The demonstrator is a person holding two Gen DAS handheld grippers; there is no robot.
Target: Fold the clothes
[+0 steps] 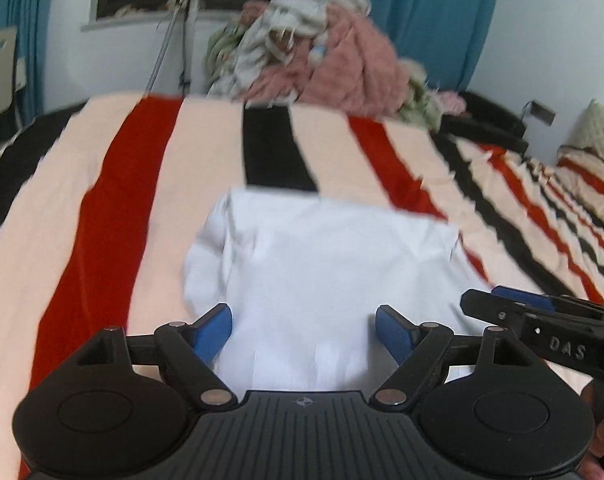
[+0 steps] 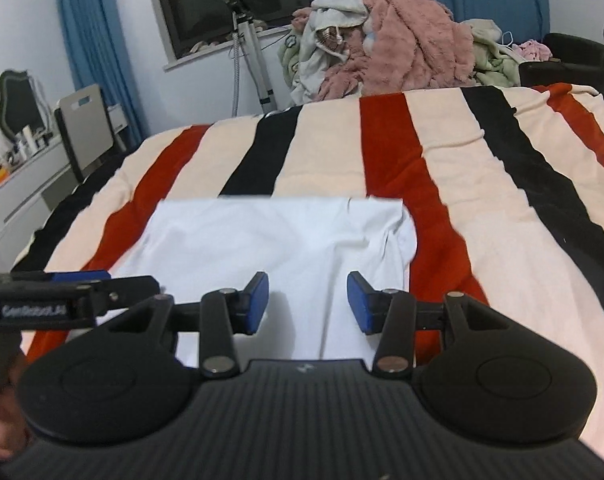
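Observation:
A white garment (image 1: 321, 264) lies folded into a rough rectangle on the striped bed; it also shows in the right wrist view (image 2: 270, 240). My left gripper (image 1: 303, 330) is open and empty, its blue pads spread just above the garment's near edge. My right gripper (image 2: 307, 302) is open and empty over the garment's near right part. The right gripper's fingers (image 1: 521, 304) enter the left wrist view from the right, and the left gripper's fingers (image 2: 82, 284) enter the right wrist view from the left.
The bed cover (image 2: 461, 184) has cream, red and black stripes. A heap of pink and pale clothes (image 2: 389, 44) sits at the far end of the bed. A tripod (image 2: 250, 52) and a white desk (image 2: 18, 192) stand at the left. A pillow (image 1: 597, 132) lies at far right.

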